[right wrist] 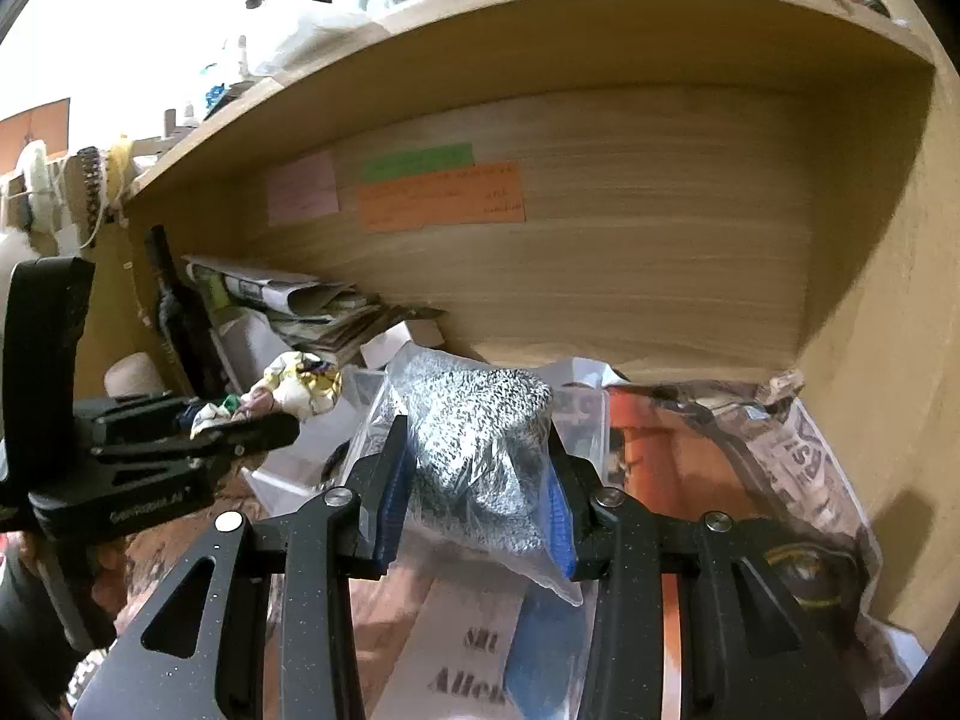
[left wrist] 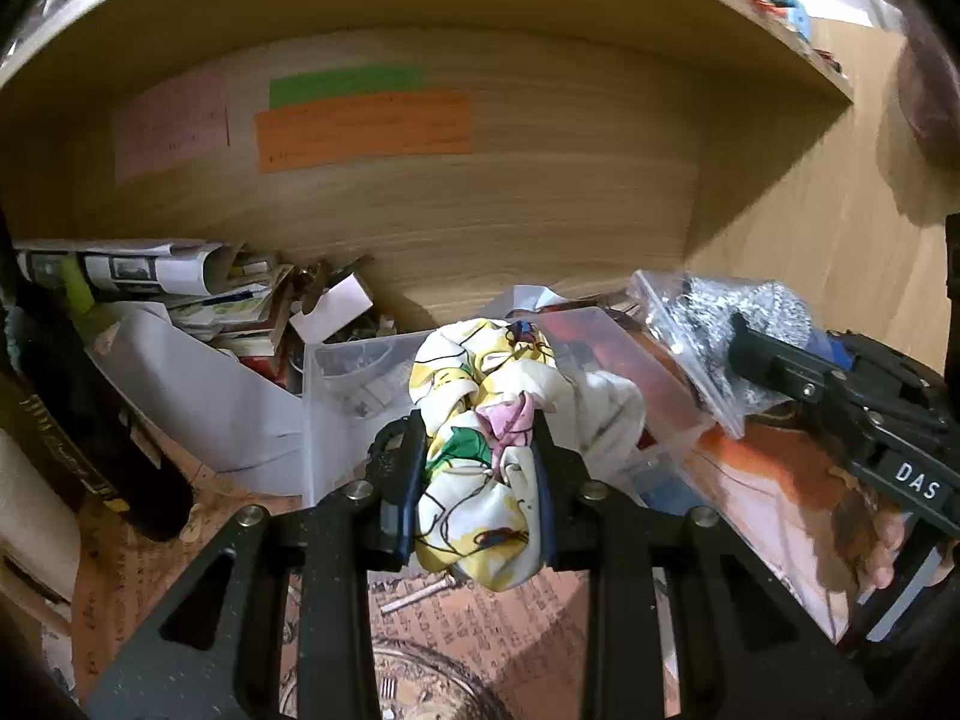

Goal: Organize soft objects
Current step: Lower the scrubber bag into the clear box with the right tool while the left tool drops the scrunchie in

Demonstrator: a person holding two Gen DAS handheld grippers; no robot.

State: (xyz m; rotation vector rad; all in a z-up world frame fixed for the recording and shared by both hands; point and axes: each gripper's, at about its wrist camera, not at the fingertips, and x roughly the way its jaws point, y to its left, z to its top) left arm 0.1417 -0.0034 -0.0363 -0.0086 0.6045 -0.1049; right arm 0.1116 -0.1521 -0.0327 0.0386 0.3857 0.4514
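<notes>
Left gripper (left wrist: 480, 480) clamped on a crumpled white cloth with yellow, green and pink print (left wrist: 480, 420); bundle is pinched mid-body between the blue pads, bulging above and below the fingers. Right gripper (right wrist: 480, 498) clamped on a clear plastic bag holding a grey-and-black speckled knit item (right wrist: 474, 450); pads bite across the bag's lower half, knit bulk sits ahead of the tips.

Both loads are held up in front of an open wooden shelf bay (right wrist: 660, 240). Just ahead of and below the left tool: a translucent plastic bin (left wrist: 348, 372). Likely drop target, but can't confirm. Off to the left tool's left: stack of folded newspapers and papers (left wrist: 150, 276). Pink, green and orange paper notes (left wrist: 360, 126) on the back panel, well ahead of both tools.

Handling judgement:
- Cloth: light, limp, compressible. No fragility. Grip on the bunched centre is right; an edge grip would let it unfurl and drag.
- Bagged knit: light, soft inside, but the plastic film is slick. Risk of the film sliding between the pads while the contents stay put. Best to squeeze through the film into the knit bulk, not on loose film at a corner.
- Neither needs careful set-down force; release above the target should do.
</notes>
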